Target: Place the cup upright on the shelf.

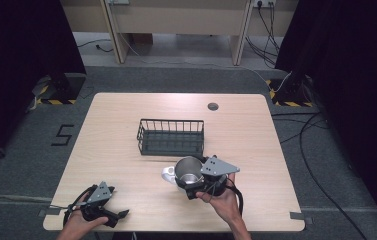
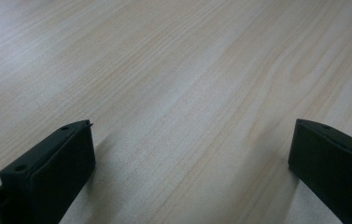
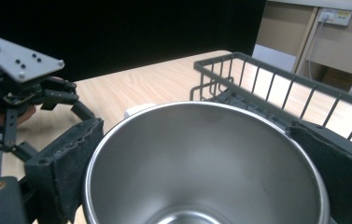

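A steel cup (image 1: 190,172) hangs just above the wooden table (image 1: 126,165), in front of a dark wire basket (image 1: 171,136). My right gripper (image 1: 189,181) is shut on it, one jaw on each side of the wall. In the right gripper view the cup (image 3: 201,163) turns its open mouth to the camera, between the pads of the right gripper (image 3: 194,128). A white piece (image 1: 168,174) shows at the cup's left; I cannot tell whether it belongs to the cup. My left gripper (image 1: 118,213) rests near the front left corner, open, and the left gripper (image 2: 194,123) has bare wood between its jaws.
The wire basket (image 3: 276,88) stands mid-table, just beyond the cup. A round grommet (image 1: 213,106) sits near the far edge. Cables (image 1: 321,150) lie on the floor at the right. The left gripper's grey plate (image 3: 17,58) appears at the left of the right gripper view.
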`<state>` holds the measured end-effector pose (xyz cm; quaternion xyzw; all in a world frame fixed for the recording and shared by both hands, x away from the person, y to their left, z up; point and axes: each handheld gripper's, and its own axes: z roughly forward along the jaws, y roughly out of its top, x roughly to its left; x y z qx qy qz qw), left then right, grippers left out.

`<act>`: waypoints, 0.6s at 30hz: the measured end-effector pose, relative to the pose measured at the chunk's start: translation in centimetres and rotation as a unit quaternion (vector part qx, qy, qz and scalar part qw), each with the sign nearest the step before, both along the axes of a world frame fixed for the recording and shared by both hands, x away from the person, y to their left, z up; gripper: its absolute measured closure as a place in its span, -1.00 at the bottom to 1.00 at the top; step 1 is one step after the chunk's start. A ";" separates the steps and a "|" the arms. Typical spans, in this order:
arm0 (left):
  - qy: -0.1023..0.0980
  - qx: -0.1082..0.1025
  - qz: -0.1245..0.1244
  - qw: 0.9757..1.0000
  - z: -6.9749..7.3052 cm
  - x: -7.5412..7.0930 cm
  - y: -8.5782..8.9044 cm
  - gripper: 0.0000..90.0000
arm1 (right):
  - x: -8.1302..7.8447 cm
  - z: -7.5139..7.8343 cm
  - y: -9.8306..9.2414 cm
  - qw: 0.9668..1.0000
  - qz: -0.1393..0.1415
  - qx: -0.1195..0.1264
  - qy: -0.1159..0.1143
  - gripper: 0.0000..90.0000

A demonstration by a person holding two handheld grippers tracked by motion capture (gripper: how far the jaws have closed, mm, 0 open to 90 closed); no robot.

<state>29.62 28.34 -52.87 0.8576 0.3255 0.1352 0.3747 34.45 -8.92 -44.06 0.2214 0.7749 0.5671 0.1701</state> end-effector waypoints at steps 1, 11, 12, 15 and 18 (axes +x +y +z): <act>0.000 0.000 0.000 1.000 0.0 0.0 0.0 -1.00 | 0.3 0.2 0.1 1.000 0.002 -0.001 0.001 -0.86; 0.000 0.000 0.000 1.000 0.0 0.0 0.0 -1.00 | 2.8 3.1 1.1 1.000 0.005 0.004 -0.002 -0.86; 0.000 0.000 0.000 1.000 0.0 0.0 0.0 -1.00 | 3.1 3.5 1.1 1.000 0.005 0.007 -0.002 -0.86; 0.000 -0.002 0.000 1.000 0.0 0.0 0.0 -1.00 | 4.0 4.6 1.4 1.000 0.003 0.002 -0.005 -0.86; 0.000 -0.003 0.001 1.000 0.0 0.0 0.0 -1.00 | 5.0 5.6 1.6 1.000 0.000 -0.001 -0.008 -0.86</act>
